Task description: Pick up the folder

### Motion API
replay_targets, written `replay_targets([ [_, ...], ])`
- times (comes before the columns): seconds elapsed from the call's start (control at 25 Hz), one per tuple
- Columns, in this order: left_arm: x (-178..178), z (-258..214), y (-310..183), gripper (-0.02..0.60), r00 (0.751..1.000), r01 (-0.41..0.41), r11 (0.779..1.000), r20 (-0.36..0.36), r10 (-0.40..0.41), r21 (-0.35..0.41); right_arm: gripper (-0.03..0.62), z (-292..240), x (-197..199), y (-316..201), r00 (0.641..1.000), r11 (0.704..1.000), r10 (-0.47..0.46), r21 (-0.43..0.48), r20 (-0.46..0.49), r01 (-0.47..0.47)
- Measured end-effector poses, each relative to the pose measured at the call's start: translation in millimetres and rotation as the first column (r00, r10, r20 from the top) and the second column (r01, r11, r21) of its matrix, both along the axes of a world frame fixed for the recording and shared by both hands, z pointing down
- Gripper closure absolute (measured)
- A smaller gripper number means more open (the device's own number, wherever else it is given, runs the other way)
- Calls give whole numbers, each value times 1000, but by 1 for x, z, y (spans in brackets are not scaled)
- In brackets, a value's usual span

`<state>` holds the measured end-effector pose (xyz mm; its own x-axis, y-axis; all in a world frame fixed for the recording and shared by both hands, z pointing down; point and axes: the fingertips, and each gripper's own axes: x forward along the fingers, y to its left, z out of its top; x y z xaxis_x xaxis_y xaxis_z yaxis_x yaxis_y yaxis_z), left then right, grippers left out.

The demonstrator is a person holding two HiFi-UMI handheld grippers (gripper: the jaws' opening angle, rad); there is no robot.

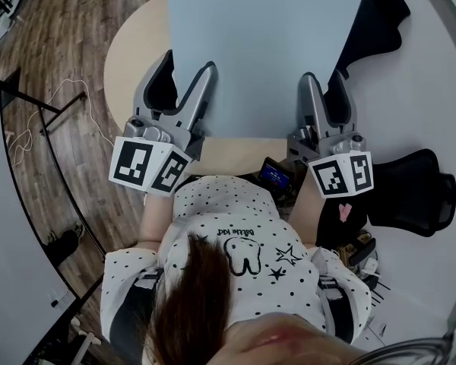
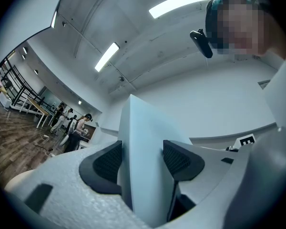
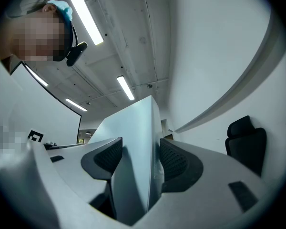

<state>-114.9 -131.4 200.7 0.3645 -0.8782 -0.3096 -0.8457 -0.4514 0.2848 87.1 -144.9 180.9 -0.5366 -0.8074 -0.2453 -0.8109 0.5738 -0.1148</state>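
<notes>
- The left gripper [image 1: 181, 90] is clamped on the near left corner of a pale blue-grey folder [image 1: 258, 52], its dark ribbed pads [image 2: 107, 161] pressing the sheet from both sides.
- The right gripper [image 1: 324, 90] pinches the folder's near right corner the same way, with the cover squeezed between its pads [image 3: 174, 161].
- The folder is held up between the two grippers in front of the person, above the near edge of the round beige table [image 1: 137, 52]. In both gripper views it rises toward the ceiling lights.
- Black office chairs [image 1: 410, 192] stand off the table's right edge.
- Wood flooring [image 1: 53, 44] runs along the left.
</notes>
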Motion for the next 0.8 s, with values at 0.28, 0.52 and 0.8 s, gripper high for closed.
replay_targets([
  [0.28,-1,1,5,305,1000,15,1000,5,-15,1,347,1,-1,3,1000,1000,-15,4,5,15],
  [0.52,-1,1,4,305,1000,12,1000,6,-12,-4,347,2,-1,2,1000,1000,-13,-2,7,13],
  [0.8,3,2,3,305,1000,3,1000,4,-3,-5,347,3,3,2,1000,1000,-6,-6,7,6],
])
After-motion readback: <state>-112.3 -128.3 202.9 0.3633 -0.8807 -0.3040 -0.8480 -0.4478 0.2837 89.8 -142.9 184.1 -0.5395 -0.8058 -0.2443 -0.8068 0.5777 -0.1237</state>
